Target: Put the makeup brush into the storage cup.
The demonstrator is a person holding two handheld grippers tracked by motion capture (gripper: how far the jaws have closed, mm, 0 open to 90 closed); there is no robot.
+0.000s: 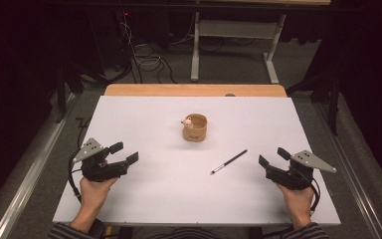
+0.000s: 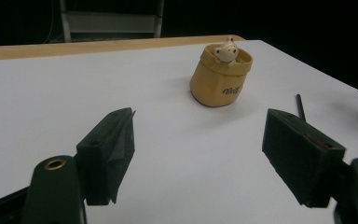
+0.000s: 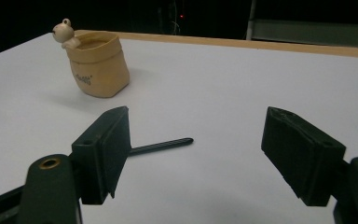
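Both grippers, left gripper [image 1: 125, 153] and right gripper [image 1: 273, 155], rest with jaws open and empty. Risk: the thin pen [image 1: 229, 162] lies flat on the table [image 1: 144, 199]; a shallow pinch may roll it away.

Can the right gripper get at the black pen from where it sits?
Probably yes: the right gripper is open and empty, the black pen lies flat just beside it on bare table, with nothing between.
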